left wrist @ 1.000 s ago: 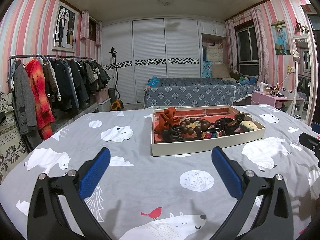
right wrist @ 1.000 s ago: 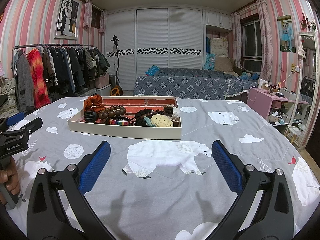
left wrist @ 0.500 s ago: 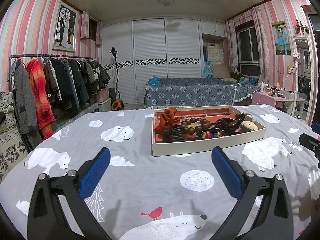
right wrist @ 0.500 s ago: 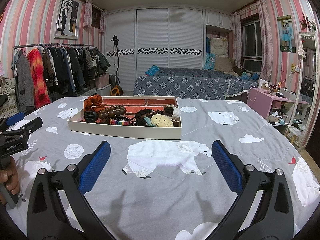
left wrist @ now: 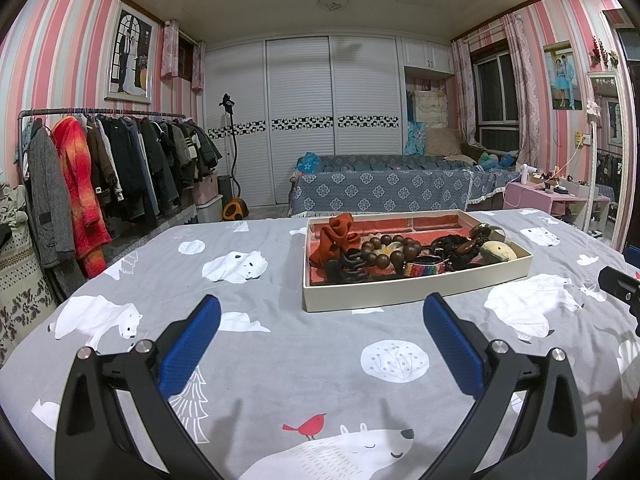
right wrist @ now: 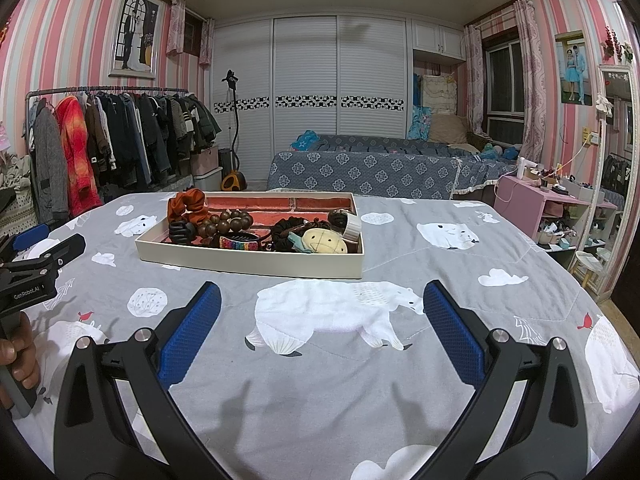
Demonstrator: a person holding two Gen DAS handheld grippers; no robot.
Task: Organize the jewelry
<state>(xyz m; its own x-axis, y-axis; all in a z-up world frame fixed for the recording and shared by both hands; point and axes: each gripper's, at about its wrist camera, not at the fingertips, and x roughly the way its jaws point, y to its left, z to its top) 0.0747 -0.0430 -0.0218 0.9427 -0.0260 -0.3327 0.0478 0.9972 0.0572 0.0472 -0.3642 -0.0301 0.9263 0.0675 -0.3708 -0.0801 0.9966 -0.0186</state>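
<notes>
A shallow white tray (left wrist: 416,293) with a red lining sits on the grey bear-print cloth; it also shows in the right wrist view (right wrist: 248,261). It holds an orange scrunchie (left wrist: 335,236), a black claw clip (left wrist: 348,266), a brown bead bracelet (left wrist: 386,251), a rainbow band (left wrist: 424,269), black hair ties (left wrist: 454,246) and a yellow plush clip (right wrist: 323,241). My left gripper (left wrist: 320,312) is open and empty, just short of the tray. My right gripper (right wrist: 322,300) is open and empty, in front of the tray's right end.
The cloth (right wrist: 440,280) covers a wide table. A clothes rack (left wrist: 100,168) stands at the left. A bed (left wrist: 392,190) lies behind the table. A pink side table (right wrist: 552,204) stands at the right.
</notes>
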